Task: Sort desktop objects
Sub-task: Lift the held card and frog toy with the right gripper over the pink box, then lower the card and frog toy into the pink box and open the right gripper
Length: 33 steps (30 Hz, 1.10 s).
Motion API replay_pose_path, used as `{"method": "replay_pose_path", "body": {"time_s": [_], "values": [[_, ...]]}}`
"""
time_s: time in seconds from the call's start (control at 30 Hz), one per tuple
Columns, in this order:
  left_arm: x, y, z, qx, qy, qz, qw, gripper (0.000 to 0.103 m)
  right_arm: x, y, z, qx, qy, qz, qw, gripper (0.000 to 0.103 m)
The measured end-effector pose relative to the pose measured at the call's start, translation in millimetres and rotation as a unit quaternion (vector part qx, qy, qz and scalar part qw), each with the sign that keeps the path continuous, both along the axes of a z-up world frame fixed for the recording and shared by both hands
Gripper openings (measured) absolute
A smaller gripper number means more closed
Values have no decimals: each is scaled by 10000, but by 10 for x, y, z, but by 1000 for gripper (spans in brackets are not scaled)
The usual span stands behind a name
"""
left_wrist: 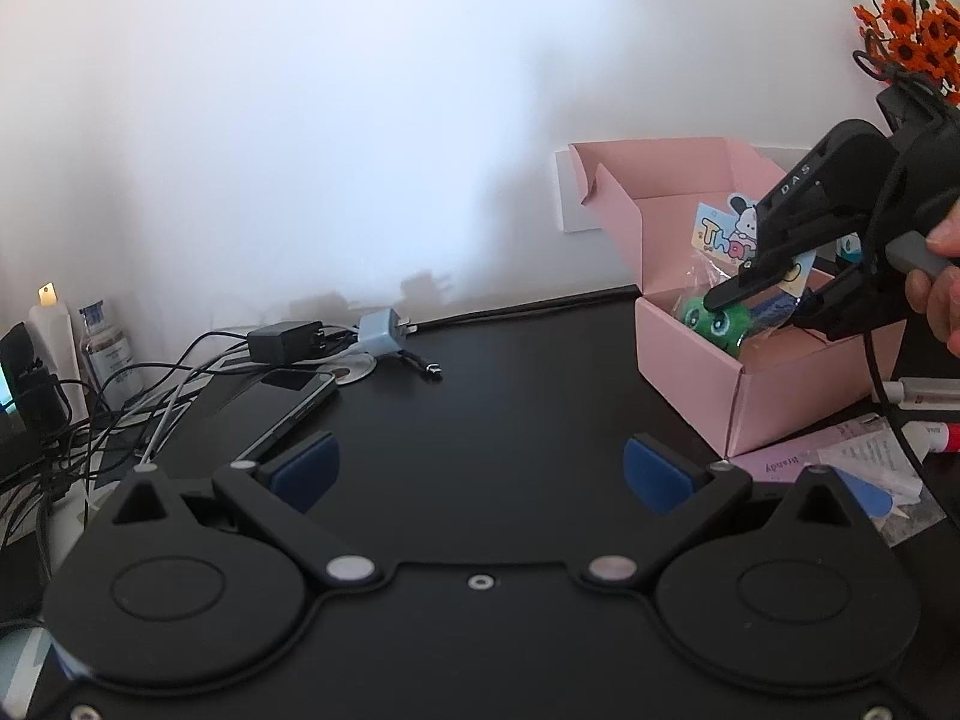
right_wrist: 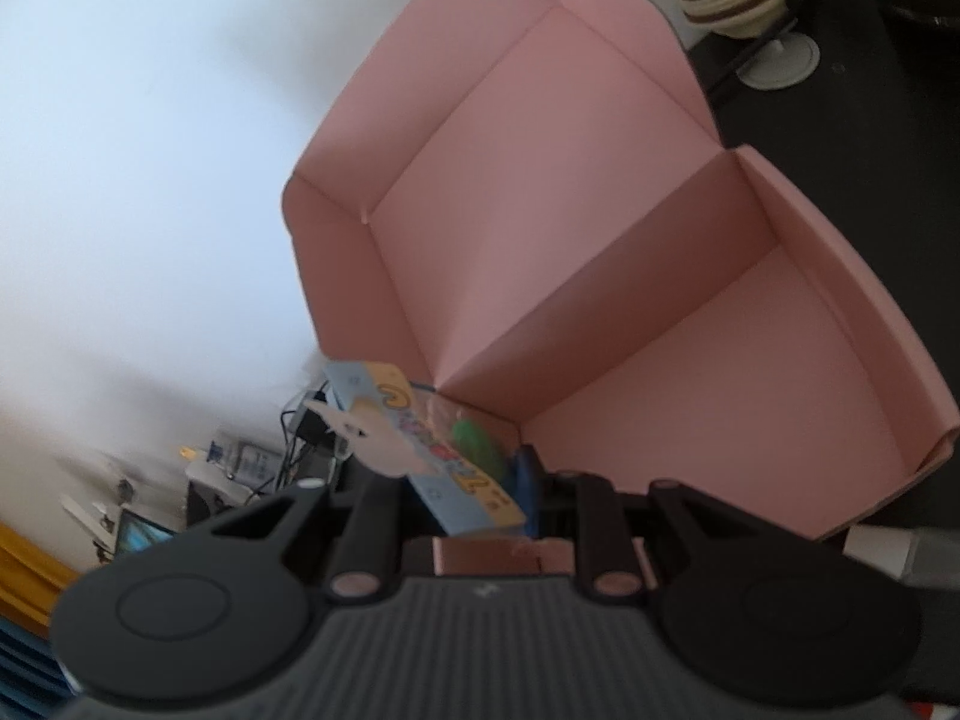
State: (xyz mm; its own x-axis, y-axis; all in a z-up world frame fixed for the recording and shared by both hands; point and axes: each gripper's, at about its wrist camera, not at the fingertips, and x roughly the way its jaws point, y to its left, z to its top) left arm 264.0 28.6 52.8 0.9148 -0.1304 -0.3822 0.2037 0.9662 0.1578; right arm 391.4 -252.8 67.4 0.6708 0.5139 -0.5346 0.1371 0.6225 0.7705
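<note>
An open pink cardboard box (left_wrist: 690, 360) stands on the black desk at the right. My right gripper (left_wrist: 729, 297), held by a hand (left_wrist: 936, 282), is shut on a clear toy packet (left_wrist: 720, 234) with a cartoon header card and a green toy inside. The packet hangs just over the box's near left corner. In the right wrist view the packet (right_wrist: 420, 456) sits pinched at my right gripper (right_wrist: 480, 498), with the box's (right_wrist: 600, 240) pink interior beyond. My left gripper (left_wrist: 480, 468) is open over bare desk, blue pads wide apart, holding nothing.
A phone (left_wrist: 288, 414), a grey plug (left_wrist: 378, 330), a black adapter (left_wrist: 282, 339) and tangled cables lie at the left. Papers (left_wrist: 858, 462) and pens (left_wrist: 924, 390) lie right of the box. Orange flowers (left_wrist: 918, 30) stand at the far right. A white stand (right_wrist: 774, 60) sits behind the box.
</note>
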Motion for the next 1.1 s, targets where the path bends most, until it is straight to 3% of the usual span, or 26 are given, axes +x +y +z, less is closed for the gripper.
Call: {"method": "replay_pose_path", "body": {"time_s": [0.17,0.4,1.1], "values": [[-13,-4,4,25,-24,3,10000,103,52,31,10,-79,110,-23,9999,19],[-23,-8,11,27,-29,-20,10000,103,163,172,40,-578,327,74,9978,19],[-22,-25,40,43,-50,-16,10000,103,337,134,-135,-1051,587,35,9927,25]]}}
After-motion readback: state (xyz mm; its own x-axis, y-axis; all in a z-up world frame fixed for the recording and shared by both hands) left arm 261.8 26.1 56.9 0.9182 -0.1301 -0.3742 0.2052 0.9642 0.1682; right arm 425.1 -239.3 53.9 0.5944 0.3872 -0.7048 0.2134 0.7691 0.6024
